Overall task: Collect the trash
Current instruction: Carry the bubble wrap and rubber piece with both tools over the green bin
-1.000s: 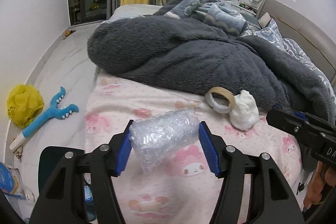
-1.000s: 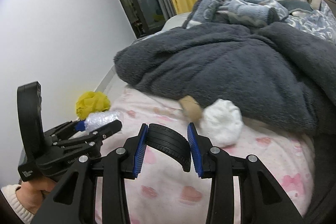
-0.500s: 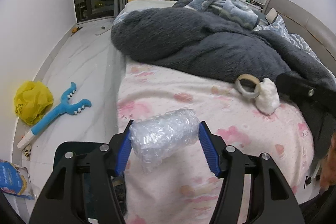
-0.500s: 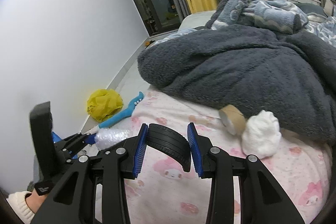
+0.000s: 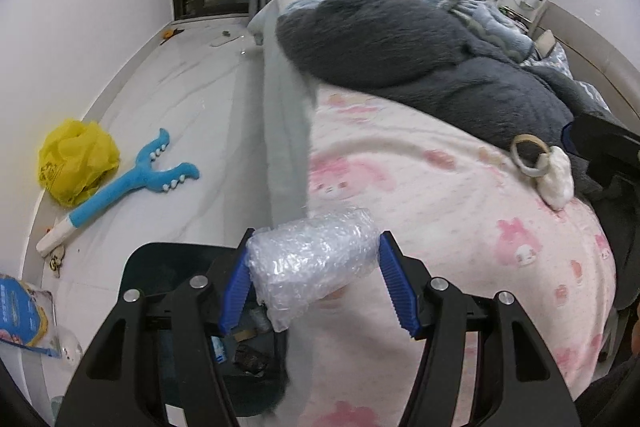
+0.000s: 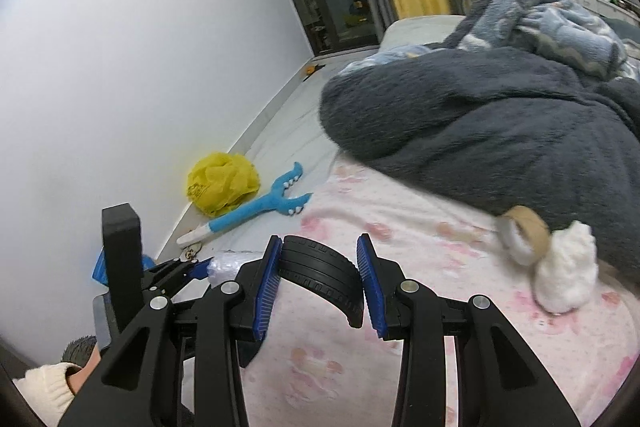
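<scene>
My left gripper point(image 5: 314, 265) is shut on a roll of clear bubble wrap point(image 5: 312, 263), held at the left edge of the bed above a dark bin point(image 5: 168, 275) on the floor. My right gripper point(image 6: 320, 271) is shut on a black ribbed curved piece point(image 6: 320, 273) over the pink sheet point(image 6: 440, 327). The left gripper also shows in the right wrist view point(image 6: 200, 269), low left. A tape ring point(image 6: 524, 233) and a white wad point(image 6: 566, 273) lie on the sheet by the grey blanket; they also show in the left wrist view, ring point(image 5: 530, 155) and wad point(image 5: 558, 179).
A grey fluffy blanket point(image 5: 420, 59) covers the far part of the bed. On the white floor lie a yellow bag point(image 5: 76, 161), a blue toy grabber point(image 5: 120, 187) and a blue packet point(image 5: 24, 311). A white wall runs along the left.
Both grippers have swung left, away from the bed's middle toward the floor side. The dark bin has come into view under the left gripper. Both holds are unchanged.
</scene>
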